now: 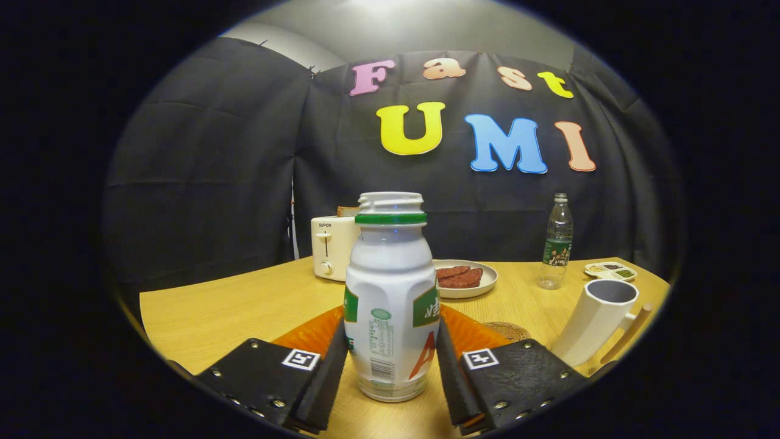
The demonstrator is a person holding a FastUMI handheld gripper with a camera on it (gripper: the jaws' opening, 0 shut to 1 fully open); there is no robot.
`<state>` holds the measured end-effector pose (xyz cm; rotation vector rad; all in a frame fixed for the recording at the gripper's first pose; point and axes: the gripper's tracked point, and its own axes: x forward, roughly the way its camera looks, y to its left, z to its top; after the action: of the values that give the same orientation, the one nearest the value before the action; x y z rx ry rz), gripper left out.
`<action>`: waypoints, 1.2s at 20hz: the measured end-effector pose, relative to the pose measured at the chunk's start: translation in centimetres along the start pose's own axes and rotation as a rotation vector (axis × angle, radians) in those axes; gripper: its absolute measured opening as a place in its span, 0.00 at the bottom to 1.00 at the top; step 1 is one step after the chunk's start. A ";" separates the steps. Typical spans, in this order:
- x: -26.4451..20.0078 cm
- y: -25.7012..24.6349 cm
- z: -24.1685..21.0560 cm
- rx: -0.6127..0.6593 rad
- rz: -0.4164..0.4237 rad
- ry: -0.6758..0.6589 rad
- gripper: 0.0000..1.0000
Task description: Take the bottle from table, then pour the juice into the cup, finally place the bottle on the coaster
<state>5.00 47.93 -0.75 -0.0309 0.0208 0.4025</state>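
Note:
A white juice bottle (391, 292) with a green neck ring, a green label and no cap stands upright on the wooden table (231, 305). It sits between my fingers, and my gripper (391, 341) is shut on the bottle, with both pads against its lower sides. A white cup (600, 320) with a wooden handle stands to the right, beyond my right finger. The round woven coaster (507, 331) lies between the bottle and the cup, partly hidden behind the right finger.
An orange mat (308, 334) lies under and behind the bottle. Farther back are a white toaster (332, 247), a plate (466, 277) with reddish slices, a clear water bottle (557, 244) and a small sauce dish (610, 269).

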 end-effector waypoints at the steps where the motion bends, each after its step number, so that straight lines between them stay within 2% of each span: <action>1: -0.1 0.0 0.0 0.006 -0.004 -0.001 0.69; 2: -0.2 -0.1 0.0 0.016 -0.008 0.001 0.65; 8: -0.6 -0.6 0.4 0.168 -0.035 0.002 0.65; 14: -1.4 -3.3 1.4 0.332 -0.062 -0.026 0.65; 21: -2.6 -7.4 1.2 0.665 -0.149 -0.085 0.64; 24: -2.8 -8.0 1.8 0.812 -0.128 -0.140 0.63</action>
<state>5.57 39.54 1.30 0.7930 0.0430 0.2450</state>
